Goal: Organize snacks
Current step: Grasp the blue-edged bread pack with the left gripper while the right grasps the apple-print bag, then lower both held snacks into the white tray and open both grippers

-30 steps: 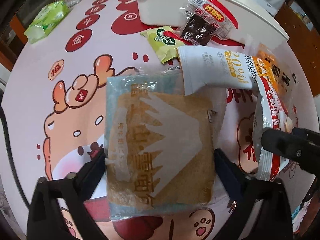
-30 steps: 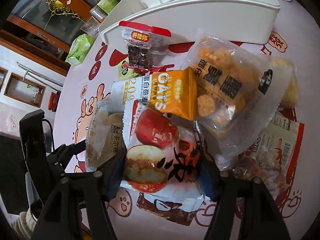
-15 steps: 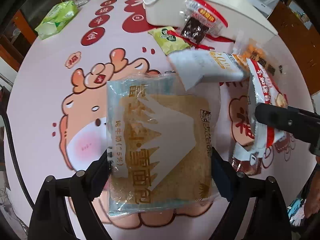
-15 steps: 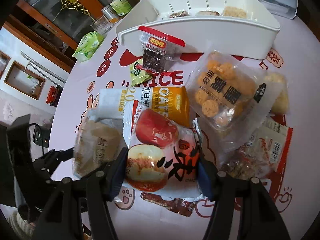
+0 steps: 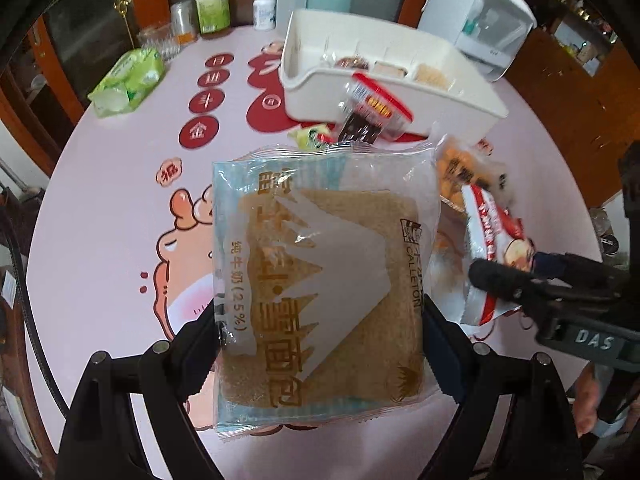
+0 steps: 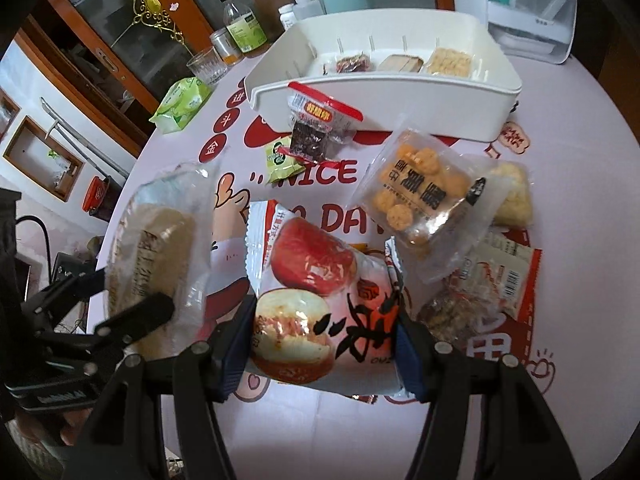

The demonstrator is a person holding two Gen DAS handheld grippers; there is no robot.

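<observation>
clear-wrapped bread packet (image 5: 320,280) lengthwise between pinching left fingers (image 5: 200,332), right fingers (image 6: 236,344) pinching red-white snack bag (image 6: 320,300)

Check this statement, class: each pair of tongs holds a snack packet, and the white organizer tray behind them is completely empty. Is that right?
Not quite. Both tongs do hold packets: the left tongs the bread packet, the right tongs the red-and-white packet. But the white organizer tray is not empty; the right wrist view shows several snacks in its compartments.

The bread packet (image 5: 320,276) hides much of the cartoon tablecloth (image 5: 112,200); the red-lidded snack tub (image 5: 370,114) is blurred.
</observation>
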